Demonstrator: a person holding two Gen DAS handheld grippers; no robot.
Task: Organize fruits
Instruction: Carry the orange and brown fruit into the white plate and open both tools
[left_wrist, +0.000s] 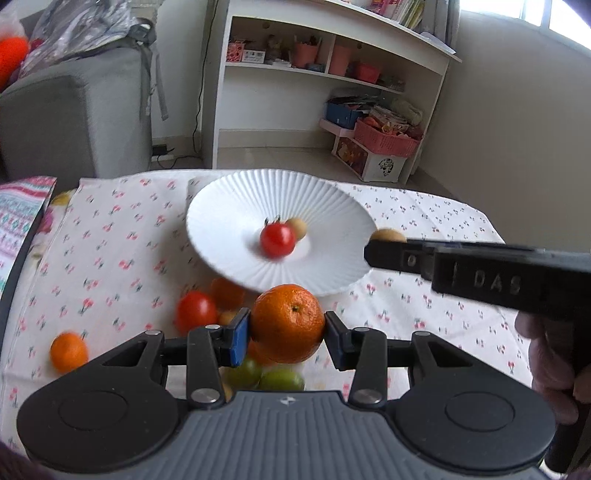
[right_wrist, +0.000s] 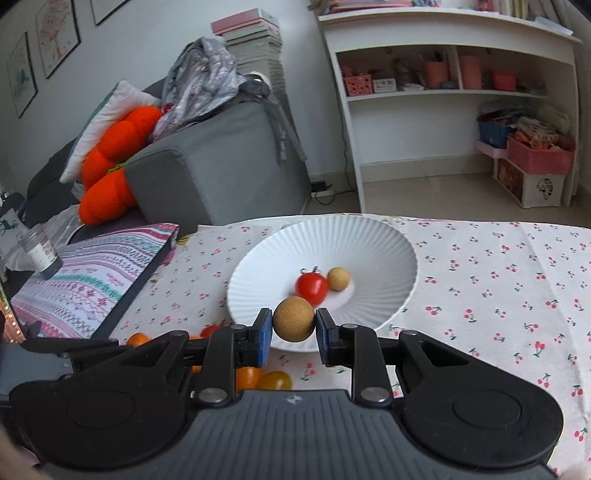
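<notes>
My left gripper (left_wrist: 287, 328) is shut on an orange mandarin (left_wrist: 288, 322), held just in front of the white ribbed plate (left_wrist: 229, 206). The plate holds a red tomato (left_wrist: 277, 240) and a small tan longan (left_wrist: 297, 226). My right gripper (right_wrist: 294, 325) is shut on another tan longan (right_wrist: 294, 318) over the plate's near rim (right_wrist: 369, 236); the tomato (right_wrist: 311, 288) and the longan (right_wrist: 338, 278) lie beyond it. In the left wrist view the right gripper (left_wrist: 384, 243) reaches in from the right with that longan (left_wrist: 388, 235).
Loose fruit lies on the cherry-print cloth (left_wrist: 110, 229): a red tomato (left_wrist: 195, 311), a small mandarin (left_wrist: 68, 350), green ones (left_wrist: 280, 380) under my left gripper. A patterned box (right_wrist: 85, 273) and grey sofa (right_wrist: 221, 162) stand left; a white shelf (right_wrist: 454, 110) behind.
</notes>
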